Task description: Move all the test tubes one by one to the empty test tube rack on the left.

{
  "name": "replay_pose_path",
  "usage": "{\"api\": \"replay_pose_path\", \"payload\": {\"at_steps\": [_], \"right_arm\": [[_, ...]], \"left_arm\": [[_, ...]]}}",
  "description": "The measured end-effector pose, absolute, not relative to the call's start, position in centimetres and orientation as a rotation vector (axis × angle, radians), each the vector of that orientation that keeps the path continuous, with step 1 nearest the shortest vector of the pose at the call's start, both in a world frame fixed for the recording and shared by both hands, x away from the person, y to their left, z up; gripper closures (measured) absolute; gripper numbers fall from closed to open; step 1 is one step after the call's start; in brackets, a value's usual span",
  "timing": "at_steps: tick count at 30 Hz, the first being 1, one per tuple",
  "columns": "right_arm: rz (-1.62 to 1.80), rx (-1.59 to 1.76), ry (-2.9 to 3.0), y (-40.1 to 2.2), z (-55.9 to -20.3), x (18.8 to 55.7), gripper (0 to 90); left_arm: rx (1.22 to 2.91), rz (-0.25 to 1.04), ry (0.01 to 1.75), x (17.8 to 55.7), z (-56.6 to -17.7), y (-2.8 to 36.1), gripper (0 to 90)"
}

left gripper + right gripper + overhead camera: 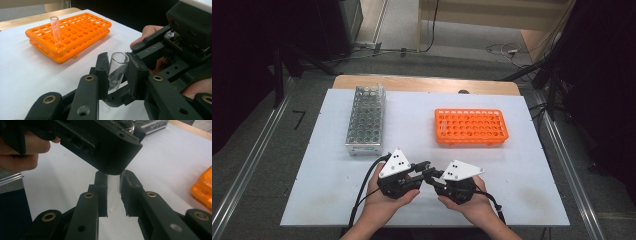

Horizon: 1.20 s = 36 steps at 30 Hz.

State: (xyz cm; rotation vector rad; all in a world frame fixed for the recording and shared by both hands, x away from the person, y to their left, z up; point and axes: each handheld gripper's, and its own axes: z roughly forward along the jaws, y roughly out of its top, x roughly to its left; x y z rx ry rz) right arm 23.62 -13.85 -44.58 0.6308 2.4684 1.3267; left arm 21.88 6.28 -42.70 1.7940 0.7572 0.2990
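One tube placed: a clear test tube [55, 30] stands upright in a hole near the left end of the orange rack [82, 27], as the left gripper view shows it; every other hole of that rack looks vacant.

Tube in hand: a second glass tube [116, 70] sits between both sets of jaws, in front of the orange rack on the person's side of it, above the white table [522, 170].

Left gripper [424, 165]: its jaws press on the glass tube from either side, open mouth pointing up and away (the pads sit flush on the glass in the left gripper view).

Right gripper [429, 176]: its jaws are narrow and clamp the same tube, seen as a pale glassy strip between the pads [102, 192] in the right gripper view.

Metal rack [366, 120]: stands to the left of the orange rack, well apart from it; I cannot tell whether any tubes remain in it.

Step in hand: I judge this a hand-over, the tube passing from one gripper to the other, both gripping at once.

Done: one tube seated in the orange rack.

Left: one gripper must let go, then the tube has to be carried up to the orange rack and lowered into a free hole, likely beside the standing tube.

Risk: a twist with both grips on could snap or slip the glass.
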Motion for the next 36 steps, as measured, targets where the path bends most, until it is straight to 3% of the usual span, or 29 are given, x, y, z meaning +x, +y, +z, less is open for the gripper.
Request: {"api": "replay_pose_path", "payload": {"at_steps": [17, 21, 29, 36], "right_arm": [[1.347, 0.634, 2.475, -13.9, -44.6, 23.7, 70.3], [1.361, 0.616, 2.499, -14.0, -44.6, 23.8, 58.8], [1.418, 0.633, 2.504, -15.2, -44.2, 24.2, 18.3], [1.426, 0.705, 2.470, -18.2, -43.8, 25.8, 0.0]], "left_arm": [[1.783, 0.331, 0.755, 22.0, -42.7, 6.7, 75.8], [1.770, 0.337, 0.764, 22.1, -42.6, 7.2, 75.8], [1.751, 0.347, 0.789, 22.8, -42.4, 8.2, 75.8], [1.718, 0.325, 0.834, 24.3, -42.4, 10.0, 75.9]]}}
